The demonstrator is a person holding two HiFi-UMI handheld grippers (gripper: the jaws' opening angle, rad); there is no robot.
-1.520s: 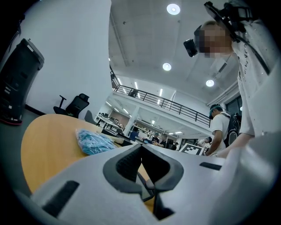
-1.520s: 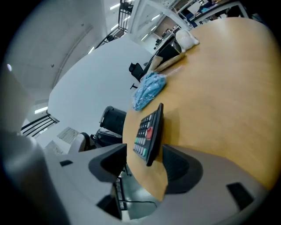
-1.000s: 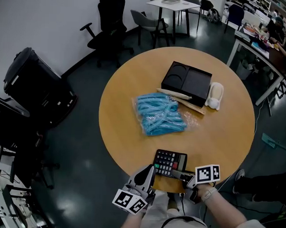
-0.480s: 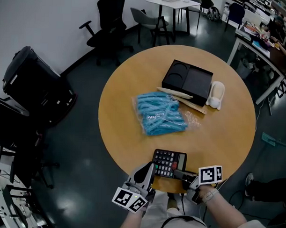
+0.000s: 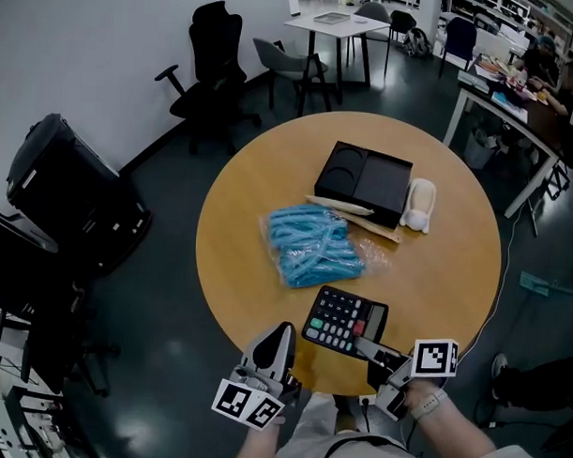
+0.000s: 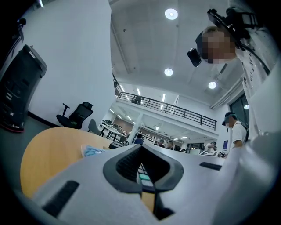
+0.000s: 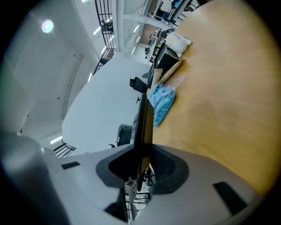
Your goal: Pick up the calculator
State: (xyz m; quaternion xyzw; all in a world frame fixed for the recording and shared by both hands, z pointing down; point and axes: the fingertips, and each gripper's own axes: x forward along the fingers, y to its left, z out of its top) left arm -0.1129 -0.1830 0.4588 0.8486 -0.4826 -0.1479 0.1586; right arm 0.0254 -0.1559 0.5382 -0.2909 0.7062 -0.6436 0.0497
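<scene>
A drop onto the bench [image 5: 435,275] below is my worry: the calculator [image 5: 344,319] juts ahead of my right hand-held gripper [image 5: 362,346], pinched only at its near edge, and could pivot loose. My left hand-held gripper [image 5: 281,334] is pressed together, empty.

The place is an open-plan office. A round wooden table [image 5: 445,266] stands on a dark floor [image 5: 163,266] beside a black swivel chair [image 5: 210,52], a white desk [image 5: 336,20] and cluttered workstations [image 5: 517,76]. The left gripper view shows a railed mezzanine [image 6: 175,112] and 3 round ceiling lights [image 6: 171,14].
</scene>
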